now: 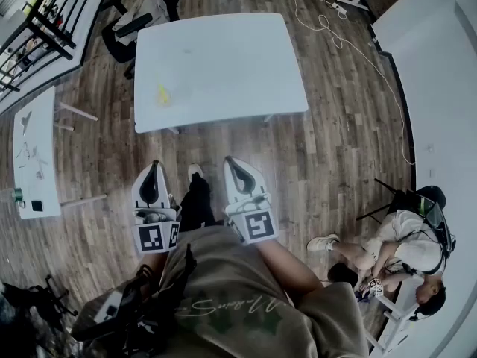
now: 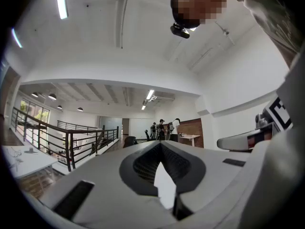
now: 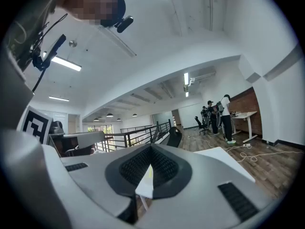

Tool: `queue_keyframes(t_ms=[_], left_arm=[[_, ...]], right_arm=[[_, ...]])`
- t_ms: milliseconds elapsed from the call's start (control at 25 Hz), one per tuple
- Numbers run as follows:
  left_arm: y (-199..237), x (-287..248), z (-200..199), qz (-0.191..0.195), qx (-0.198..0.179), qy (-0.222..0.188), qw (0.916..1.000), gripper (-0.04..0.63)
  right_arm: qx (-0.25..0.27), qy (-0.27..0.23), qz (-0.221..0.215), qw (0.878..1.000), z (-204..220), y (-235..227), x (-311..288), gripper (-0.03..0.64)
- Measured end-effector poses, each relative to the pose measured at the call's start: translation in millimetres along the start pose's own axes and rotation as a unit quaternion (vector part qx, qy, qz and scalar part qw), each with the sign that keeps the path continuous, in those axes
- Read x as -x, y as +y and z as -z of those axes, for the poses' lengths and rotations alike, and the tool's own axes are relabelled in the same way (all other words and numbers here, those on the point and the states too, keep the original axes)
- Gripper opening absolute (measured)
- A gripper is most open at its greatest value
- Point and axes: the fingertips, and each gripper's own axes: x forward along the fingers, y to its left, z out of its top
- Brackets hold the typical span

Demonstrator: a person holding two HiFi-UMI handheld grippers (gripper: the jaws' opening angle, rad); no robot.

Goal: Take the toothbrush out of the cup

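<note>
A small yellow object (image 1: 162, 94) lies on the left part of the white table (image 1: 223, 66) ahead; it is too small to tell whether it is the toothbrush or the cup. Both grippers are held level close to my body, above the wooden floor and short of the table's near edge. My left gripper (image 1: 154, 165) has its jaw tips together and nothing in it. My right gripper (image 1: 230, 161) looks the same. In the left gripper view the left gripper (image 2: 160, 143) points into the room. In the right gripper view the right gripper (image 3: 151, 147) has the table's edge beyond it.
A second white table (image 1: 33, 155) stands at the left, beside a black railing (image 1: 30, 28). A black office chair (image 1: 123, 36) sits at the main table's far left corner. A cable (image 1: 350, 43) runs over the floor at the right. A person (image 1: 402, 248) sits at the lower right.
</note>
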Motion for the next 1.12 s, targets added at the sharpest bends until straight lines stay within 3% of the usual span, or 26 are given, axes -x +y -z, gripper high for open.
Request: queue_keyframes(t_ms=[320,480,600,760,920,1120], left_arm=[[103.2,-107.7,0.6,0.015,0.030,0.000,0.9994,0.011],[134.2,-135.5,2.8,0.008,0.014,-0.016,0.9997,0.011],[138.1,-151.0,7.8,0.001,0.018,0.006,0.9998,0.011],[127.4,-168.6,-0.1,-0.005,-0.015,-0.007,0.9999,0.011],[119.1,-174.1,10.7,-0.027,-0.018,-0.003,0.9995,0.011],[130.9,-179.4,38.6,-0.027,-0.010,-0.010,0.9995,0.011]], right_arm=[[0.009,-0.073,-0.035,0.997,-39.0,29.6,-153.5,0.003],[0.005,-0.067,-0.038,0.997,-44.8,29.2,-191.2,0.003],[0.002,-0.054,-0.040,0.998,-43.9,19.8,-206.1,0.003],[-0.004,-0.031,-0.067,0.997,-40.5,9.7,-224.5,0.003],[0.007,0.011,-0.103,0.995,-16.1,1.9,-236.6,0.003],[-0.003,-0.017,-0.097,0.995,3.7,-11.8,-263.1,0.008]])
